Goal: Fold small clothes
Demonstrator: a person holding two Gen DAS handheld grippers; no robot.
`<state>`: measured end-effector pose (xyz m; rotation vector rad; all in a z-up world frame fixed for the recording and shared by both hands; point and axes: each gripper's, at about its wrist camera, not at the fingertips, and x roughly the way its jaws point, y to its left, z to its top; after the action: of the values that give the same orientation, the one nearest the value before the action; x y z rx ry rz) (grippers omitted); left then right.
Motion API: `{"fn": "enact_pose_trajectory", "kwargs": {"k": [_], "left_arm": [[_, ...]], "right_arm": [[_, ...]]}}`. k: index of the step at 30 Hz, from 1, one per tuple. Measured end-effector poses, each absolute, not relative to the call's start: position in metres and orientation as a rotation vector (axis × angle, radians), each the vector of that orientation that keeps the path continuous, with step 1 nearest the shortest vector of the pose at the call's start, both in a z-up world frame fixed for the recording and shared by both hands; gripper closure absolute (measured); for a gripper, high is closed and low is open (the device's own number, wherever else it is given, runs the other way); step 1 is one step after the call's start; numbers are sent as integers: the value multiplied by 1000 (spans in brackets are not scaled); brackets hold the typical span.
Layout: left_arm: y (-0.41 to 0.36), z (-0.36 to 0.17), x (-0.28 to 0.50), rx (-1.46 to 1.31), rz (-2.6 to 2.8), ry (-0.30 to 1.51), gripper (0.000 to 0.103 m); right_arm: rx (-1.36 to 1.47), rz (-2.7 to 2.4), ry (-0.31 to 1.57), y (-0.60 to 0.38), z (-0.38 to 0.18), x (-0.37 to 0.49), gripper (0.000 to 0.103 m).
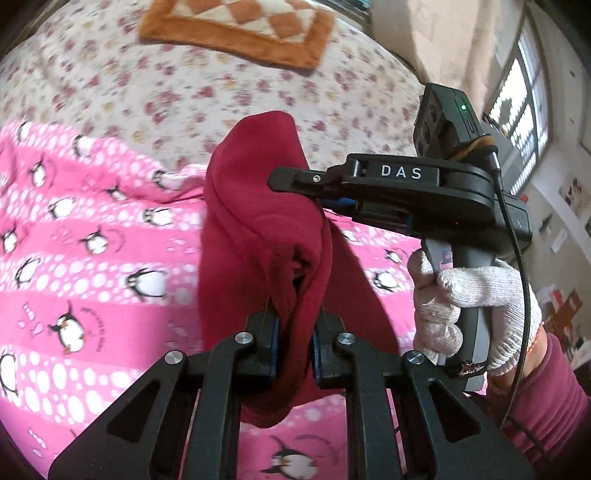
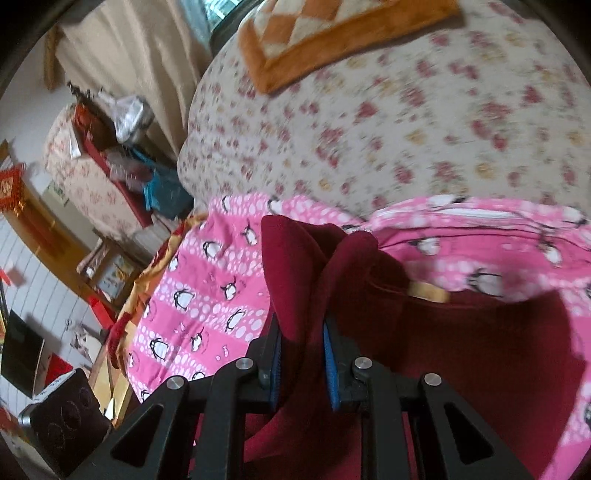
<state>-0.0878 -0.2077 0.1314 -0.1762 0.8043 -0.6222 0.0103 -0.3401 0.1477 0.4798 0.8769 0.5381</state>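
A small dark red garment (image 1: 258, 229) is held up above a pink penguin-print blanket (image 1: 74, 236). My left gripper (image 1: 295, 332) is shut on its lower bunched edge. My right gripper (image 1: 295, 184) reaches in from the right in the left wrist view and is shut on the garment's upper part. In the right wrist view my right gripper (image 2: 303, 354) is shut on a fold of the red garment (image 2: 461, 350), which drapes below and to the right. A tan label (image 2: 428, 291) shows on it.
The pink blanket (image 2: 207, 288) lies on a floral bed sheet (image 1: 166, 85). An orange-and-cream checked mat (image 1: 240, 29) lies at the far side of the bed. Cluttered furniture and boxes (image 2: 110, 155) stand left of the bed. A window (image 1: 524, 99) is at right.
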Motion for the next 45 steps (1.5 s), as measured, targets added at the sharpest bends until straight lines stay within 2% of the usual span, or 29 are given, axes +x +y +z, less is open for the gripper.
{"fn": "enact_pose_trajectory", "kwargs": {"k": [9,17,21,24,26,28,30,33,38,41,45], "left_arm": [[-290,133,-104,-75,-718,842,92],[-357,90,-95,-16,-718,953,92],[-364,74,-90,-19,-681,982,91],[-360,80,-96,-1,-688,998,80],[-353,90,-103,7,-725,996,50],[-340,103,-111,3,-750,965,42],[-322,115,-116,2,-746,933,42],[-299,119,-113,30,-672,908,42],[-278,89,-95,51,-515,952,42],[-272,63,-92,25,-498,1012,42],[-269,51,-97,25,-494,994,42]], "right_arm": [[565,447,823,-429,141,-37,85],[653,323,872,-495,90,-48,85],[672,275,917,-503,59,-35,85],[680,269,917,-505,48,-31,85],[682,271,917,-509,50,-35,85],[675,247,916,-512,59,-44,85],[658,252,903,-512,71,-56,83],[625,288,891,-500,88,-71,63],[437,330,951,-456,97,-85,62],[285,267,1010,-440,79,-93,65],[304,275,1033,-446,61,-102,65]]}}
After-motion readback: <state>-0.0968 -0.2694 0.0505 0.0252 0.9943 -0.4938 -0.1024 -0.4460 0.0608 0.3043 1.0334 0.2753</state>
